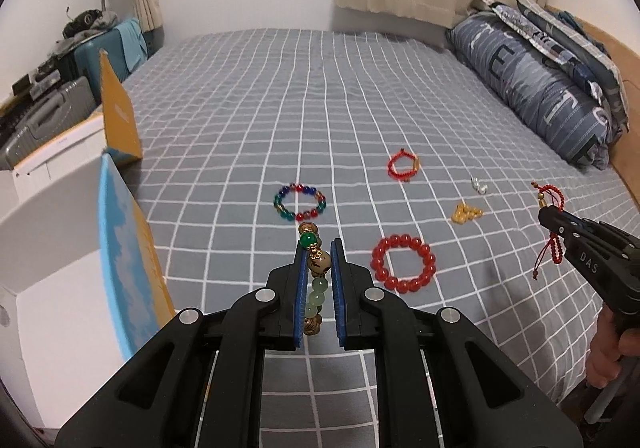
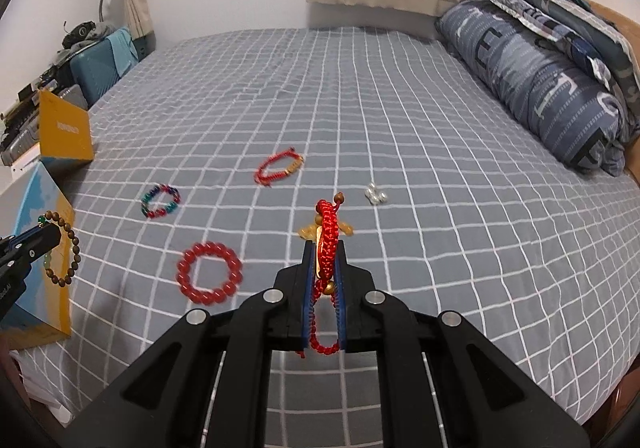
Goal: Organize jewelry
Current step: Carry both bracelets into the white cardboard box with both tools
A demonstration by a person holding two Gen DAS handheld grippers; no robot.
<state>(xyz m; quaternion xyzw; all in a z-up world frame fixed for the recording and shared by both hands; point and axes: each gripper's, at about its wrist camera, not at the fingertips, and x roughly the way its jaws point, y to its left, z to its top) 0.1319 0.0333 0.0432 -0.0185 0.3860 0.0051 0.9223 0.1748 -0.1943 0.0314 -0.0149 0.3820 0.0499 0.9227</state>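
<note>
Left wrist view: left gripper [image 1: 317, 262], jaws clamped on a wooden bead bracelet [image 1: 316, 276], held above the bed [image 1: 360, 95]. Beads look hard and slippery, the string limp; best pinched across one bead. An open box [image 1: 60, 248] sits just left.

Right wrist view: right gripper [image 2: 325, 268], jaws pinching a red cord bracelet [image 2: 328, 244], soft, light, floppy. A red bead bracelet [image 2: 209, 273], colored bracelet [image 2: 160, 201] and small silver piece [image 2: 376, 194] lie on the checked sheet; pillows by the curtain.
</note>
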